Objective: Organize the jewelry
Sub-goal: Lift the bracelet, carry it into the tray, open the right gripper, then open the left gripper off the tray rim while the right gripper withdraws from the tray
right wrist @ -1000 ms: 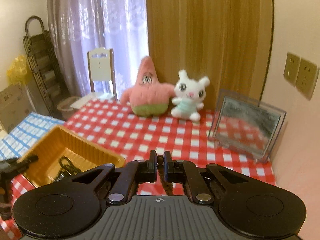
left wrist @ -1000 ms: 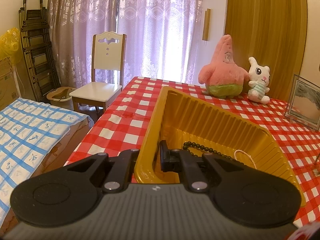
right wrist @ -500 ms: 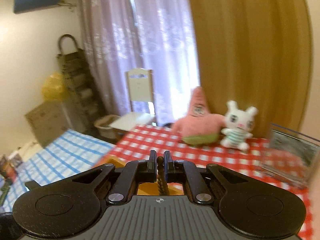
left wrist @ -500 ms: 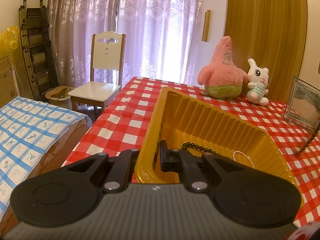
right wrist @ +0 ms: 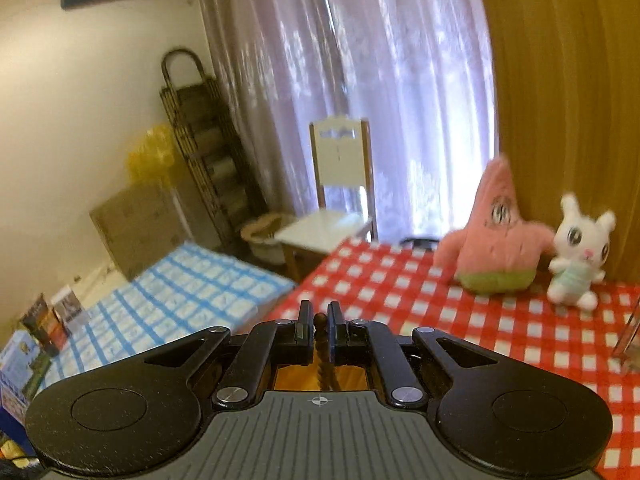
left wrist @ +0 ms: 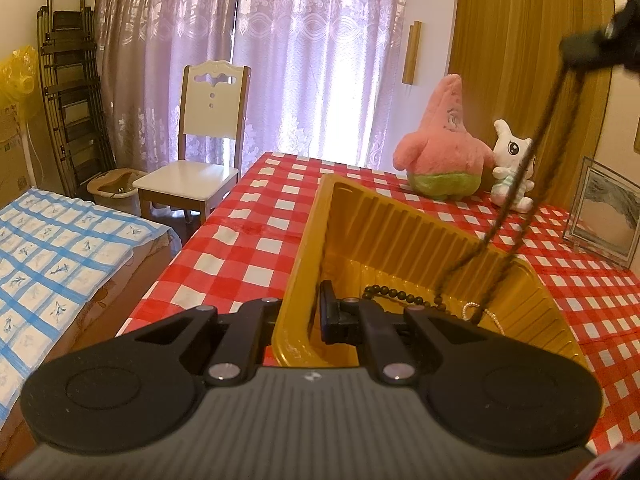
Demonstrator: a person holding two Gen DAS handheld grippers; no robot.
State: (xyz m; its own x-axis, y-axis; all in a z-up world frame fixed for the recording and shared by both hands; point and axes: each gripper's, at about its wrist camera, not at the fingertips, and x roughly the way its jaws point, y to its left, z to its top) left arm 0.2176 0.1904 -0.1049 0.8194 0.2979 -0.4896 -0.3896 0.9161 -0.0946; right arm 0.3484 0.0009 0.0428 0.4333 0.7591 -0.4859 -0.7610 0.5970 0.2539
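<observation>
A yellow ribbed tray (left wrist: 404, 236) stands on the red checked table. My left gripper (left wrist: 298, 312) is shut on the tray's near-left rim, one finger inside, one outside. In the tray lie a dark bead strand (left wrist: 394, 293) and a white pearl strand (left wrist: 486, 314). My right gripper (right wrist: 319, 330) is shut on a brown bead necklace (right wrist: 324, 364). In the left wrist view the right gripper (left wrist: 596, 46) is high at the top right and the necklace (left wrist: 520, 184) hangs from it as a long loop whose low end reaches into the tray.
A pink star plush (left wrist: 444, 148) and a white rabbit plush (left wrist: 512, 168) sit at the table's far side. A framed picture (left wrist: 604, 216) stands at the right. A white chair (left wrist: 200, 160) and a blue checked bed (left wrist: 52, 248) are left of the table.
My right gripper has risen and swung left over the tray, and the brown necklace now hangs into it. My left gripper has kept its hold on the tray rim.
</observation>
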